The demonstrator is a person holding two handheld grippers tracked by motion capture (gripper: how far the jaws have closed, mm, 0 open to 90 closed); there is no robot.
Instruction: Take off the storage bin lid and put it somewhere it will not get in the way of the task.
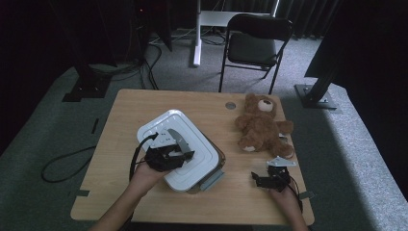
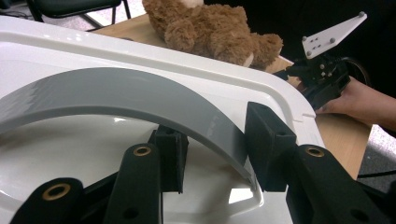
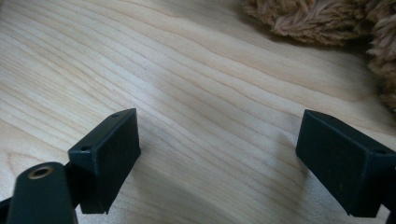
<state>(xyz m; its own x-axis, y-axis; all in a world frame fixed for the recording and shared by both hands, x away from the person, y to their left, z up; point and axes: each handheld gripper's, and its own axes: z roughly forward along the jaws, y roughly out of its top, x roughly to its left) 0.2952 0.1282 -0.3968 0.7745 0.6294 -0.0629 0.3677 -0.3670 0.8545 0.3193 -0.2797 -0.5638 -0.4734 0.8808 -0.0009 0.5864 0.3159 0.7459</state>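
A white box lid (image 1: pixel 197 142) with a curved grey handle (image 1: pixel 177 135) covers a clear container at the table's middle. My left gripper (image 1: pixel 179 154) sits on top of it. In the left gripper view its jaws (image 2: pixel 219 144) stand on either side of the grey handle (image 2: pixel 140 93) and are closed on it, above the white lid (image 2: pixel 70 42). A brown teddy bear (image 1: pixel 262 126) lies at the right back. My right gripper (image 1: pixel 263 181) rests low over the table near the front right, open, with bare wood between its fingers (image 3: pixel 217 154). Bear fur (image 3: pixel 317 16) lies just ahead of it.
The wooden table (image 1: pixel 144 103) has a round grommet (image 1: pixel 230 105) near its back edge. A black folding chair (image 1: pixel 255 45) stands behind the table, with dark stands and cables on the grey carpet. The other hand with its gripper (image 2: pixel 322 79) appears beyond the lid.
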